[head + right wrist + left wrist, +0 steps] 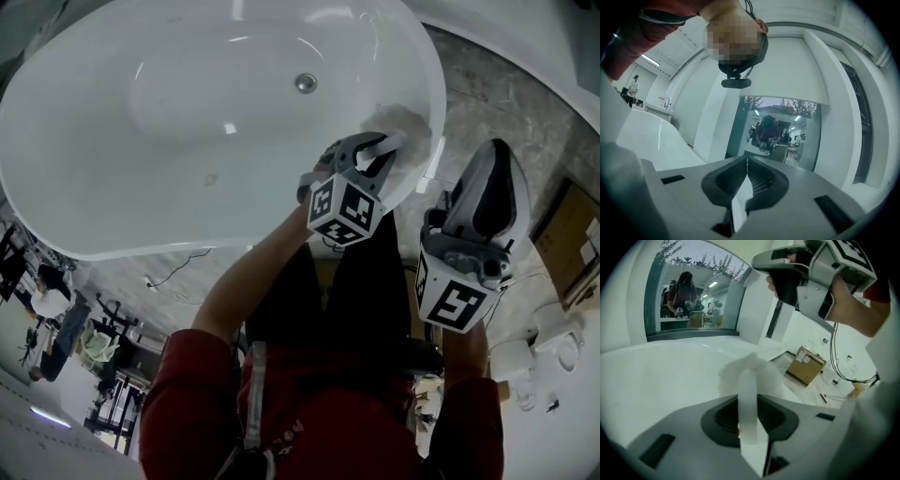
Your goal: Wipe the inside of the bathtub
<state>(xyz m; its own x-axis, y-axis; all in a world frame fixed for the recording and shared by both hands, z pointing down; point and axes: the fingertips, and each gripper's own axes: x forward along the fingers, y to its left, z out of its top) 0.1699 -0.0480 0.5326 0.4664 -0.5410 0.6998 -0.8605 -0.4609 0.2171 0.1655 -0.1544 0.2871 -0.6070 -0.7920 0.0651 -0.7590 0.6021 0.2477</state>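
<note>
Left claw (749,378) pinches fluffy white cloth (401,120) against glossy oval bathtub (187,112); right claw (746,164) closed, empty.

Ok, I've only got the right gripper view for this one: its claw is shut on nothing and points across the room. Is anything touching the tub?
Observer: Yes. The left gripper has its claw shut on a white cloth.
Operator: Where is that cloth?
Observer: Against the inner wall of the bathtub, just below the rim, on the person's right of the drain.
Operator: And where does my gripper sit?
Observer: The right gripper is outside the bathtub, above the floor.
</note>
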